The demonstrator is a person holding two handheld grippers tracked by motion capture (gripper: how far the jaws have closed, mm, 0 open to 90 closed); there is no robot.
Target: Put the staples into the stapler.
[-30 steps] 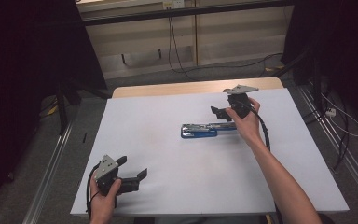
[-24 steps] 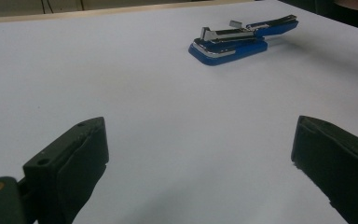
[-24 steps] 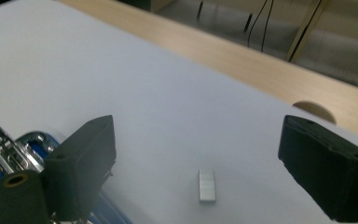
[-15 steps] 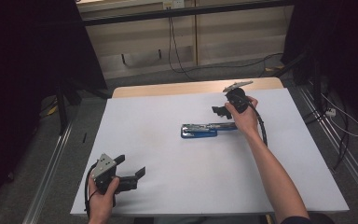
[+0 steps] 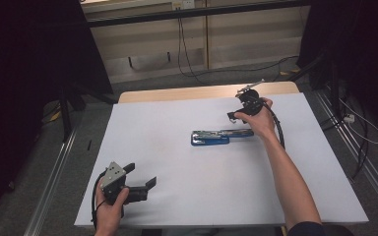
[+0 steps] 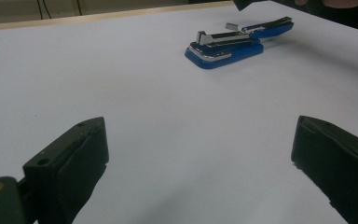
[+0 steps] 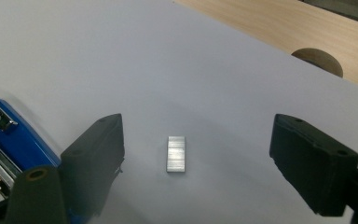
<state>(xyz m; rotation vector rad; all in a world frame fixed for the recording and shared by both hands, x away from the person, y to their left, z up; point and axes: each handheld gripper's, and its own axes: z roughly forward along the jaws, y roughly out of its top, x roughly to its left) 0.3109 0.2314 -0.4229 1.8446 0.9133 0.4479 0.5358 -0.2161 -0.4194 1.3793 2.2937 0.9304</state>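
At the right claw (image 7: 198, 130): wide open, just been closing a little, nothing gripped yet. Between its jaws, not touched by them, the little block of staples (image 7: 176, 154), flat on the white tabletop (image 5: 177, 113), over toward the far right corner. Just beside that, nearer the middle of the tabletop, the blue stapler (image 5: 221, 136), swung open and lying flat.

Looks like a job of putting new staples in, and only just begun. Done already, by the look of it: opening the stapler. Left to do: picking up the block, sliding it into the stapler's tray, shutting it again. Inside that open tray, hard to tell whether any staples or none.

At the left claw (image 5: 140, 179): wide open too, holding nothing, low by the near left corner, well apart from the stapler.

Past the far edge of the white top, a strip of bare wood (image 5: 202, 92) with a round hole (image 7: 317, 60).
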